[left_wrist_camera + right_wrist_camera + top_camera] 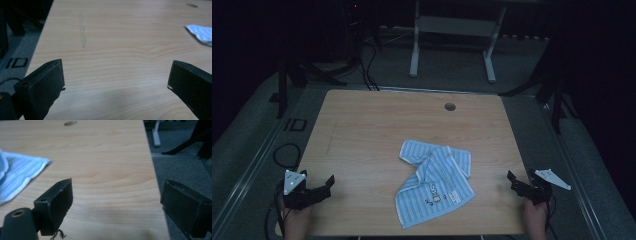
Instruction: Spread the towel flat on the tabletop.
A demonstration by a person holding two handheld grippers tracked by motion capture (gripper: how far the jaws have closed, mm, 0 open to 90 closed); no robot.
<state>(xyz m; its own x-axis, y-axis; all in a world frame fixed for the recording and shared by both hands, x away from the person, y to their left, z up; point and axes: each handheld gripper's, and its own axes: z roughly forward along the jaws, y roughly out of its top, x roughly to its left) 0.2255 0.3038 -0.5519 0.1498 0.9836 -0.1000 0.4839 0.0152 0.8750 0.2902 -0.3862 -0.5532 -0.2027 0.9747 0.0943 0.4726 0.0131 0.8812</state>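
Note:
A light blue striped towel (434, 182) lies crumpled and partly folded on the wooden table (372, 125), right of centre and toward the near edge. Its small printed patch faces up near the front. My left gripper (330, 182) rests at the near left corner, jaws wide apart with nothing between them. In the left gripper view, the left gripper (116, 72) looks over bare wood, with a towel corner (201, 32) far right. My right gripper (512, 178) sits at the near right edge, open and empty. In the right gripper view, the right gripper (116, 190) has the towel (22, 170) to its left.
A round cable hole (450, 106) sits near the table's far edge. Beyond the table stands a white desk frame (414, 55), with black stands at both sides. Cables (287, 150) loop on the grey floor to the left. The table's right edge (152, 170) drops off beside the right gripper.

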